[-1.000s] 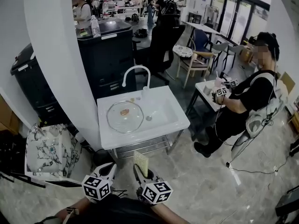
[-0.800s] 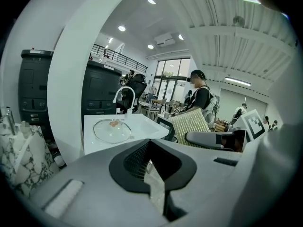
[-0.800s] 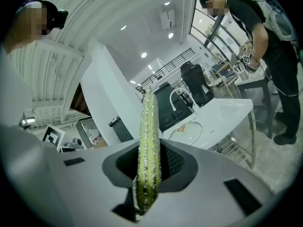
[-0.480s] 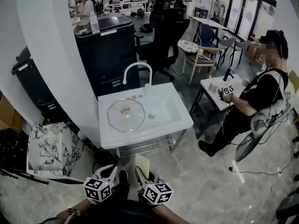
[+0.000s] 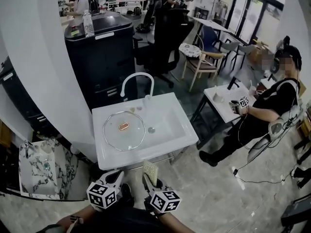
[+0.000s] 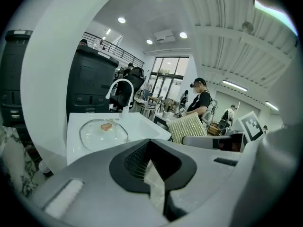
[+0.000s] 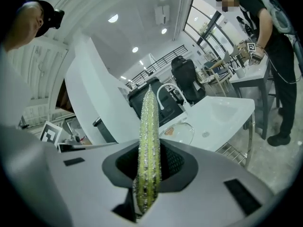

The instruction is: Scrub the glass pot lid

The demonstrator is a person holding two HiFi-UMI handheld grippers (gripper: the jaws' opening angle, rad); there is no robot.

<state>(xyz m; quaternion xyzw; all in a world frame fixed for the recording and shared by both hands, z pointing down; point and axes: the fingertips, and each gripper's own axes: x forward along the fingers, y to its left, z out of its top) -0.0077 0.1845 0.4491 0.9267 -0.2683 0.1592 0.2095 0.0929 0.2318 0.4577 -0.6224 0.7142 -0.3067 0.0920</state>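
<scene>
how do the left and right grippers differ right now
The right gripper is shut on a yellow-green scrub pad held on edge; the left gripper is shut with no tool. In the head view the left gripper sits below the lid, the right gripper below the drain. Both hang short of the sink.

— What's holding everything?
— A white counter (image 5: 111, 155) on a pale veined floor (image 5: 209, 188), with a basin (image 5: 167, 122) sunk in its right half.
— And on top?
— The glass pot lid (image 5: 116, 136) lies flat on the left half, knob up, its rim just beside the basin. A curved white faucet (image 5: 137, 78) rises at the back edge. Small bits (image 5: 132, 109) lie near its base, too small to tell.
</scene>
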